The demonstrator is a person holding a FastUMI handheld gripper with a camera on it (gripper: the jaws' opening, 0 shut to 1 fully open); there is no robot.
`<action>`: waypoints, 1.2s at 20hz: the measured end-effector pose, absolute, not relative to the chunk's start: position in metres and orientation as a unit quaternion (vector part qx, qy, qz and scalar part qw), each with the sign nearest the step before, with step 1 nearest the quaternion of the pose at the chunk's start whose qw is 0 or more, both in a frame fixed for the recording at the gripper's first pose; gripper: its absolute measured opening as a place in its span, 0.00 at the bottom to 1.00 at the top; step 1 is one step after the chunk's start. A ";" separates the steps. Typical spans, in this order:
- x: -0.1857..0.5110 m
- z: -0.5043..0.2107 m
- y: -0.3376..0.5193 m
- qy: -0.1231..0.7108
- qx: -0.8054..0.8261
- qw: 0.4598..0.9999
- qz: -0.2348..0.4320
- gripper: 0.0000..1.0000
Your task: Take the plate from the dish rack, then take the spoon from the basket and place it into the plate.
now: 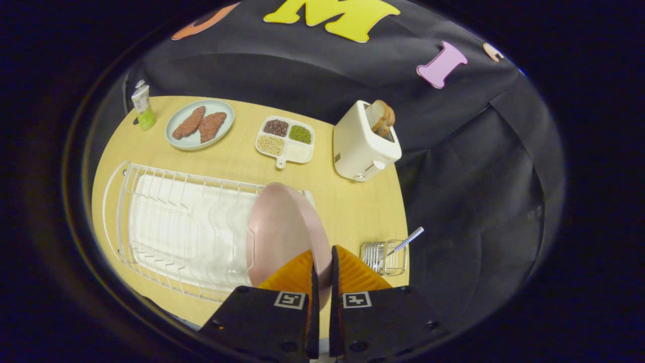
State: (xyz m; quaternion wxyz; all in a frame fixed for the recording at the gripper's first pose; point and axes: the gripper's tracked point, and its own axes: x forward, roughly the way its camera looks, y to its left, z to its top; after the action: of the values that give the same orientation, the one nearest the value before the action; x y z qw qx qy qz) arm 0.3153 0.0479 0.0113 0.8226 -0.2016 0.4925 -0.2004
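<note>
The pink plate (284, 227) stands on edge at the near end of the white dish rack (166, 222), its rim running down between the two fingers of the gripper (322, 262); the fingers stand close together with only a narrow slot between them, and the plate's edge sits in that slot, so they look pinched on the rim, though whether both pads truly press cannot be told for certain; the plate looks to be still in the rack's wires rather than lifted clear.

By the look of it the plate is stiff and smooth, probably ceramic or hard plastic, moderately heavy for a pinch at the edge and liable to swing or slip; the rim is the only sensible hold while it stands upright, and a firm grip well onto the rim would steady it; it should come straight up out of the wires before it is tilted flat, since a knock against the rack could chip it.

The spoon (406, 240) stands tilted in the small wire basket (385, 257), just beyond the fingers on the side away from the rack, its handle leaning out over the table edge; it looks thin, light and slippery, best taken by the handle.
</note>
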 end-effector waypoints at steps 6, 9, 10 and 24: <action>0.304 0.011 0.052 0.467 -0.186 0.833 -0.233 0.13; 0.301 0.025 0.043 0.437 -0.184 0.842 -0.257 0.13; 0.298 0.029 0.041 0.424 -0.183 0.848 -0.260 0.13; 0.107 -0.032 0.059 0.420 -0.002 0.906 -0.059 0.13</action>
State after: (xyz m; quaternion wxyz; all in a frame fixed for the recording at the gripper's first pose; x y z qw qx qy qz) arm 0.1071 0.0592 -0.0315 0.9056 -0.0021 0.4200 -0.0590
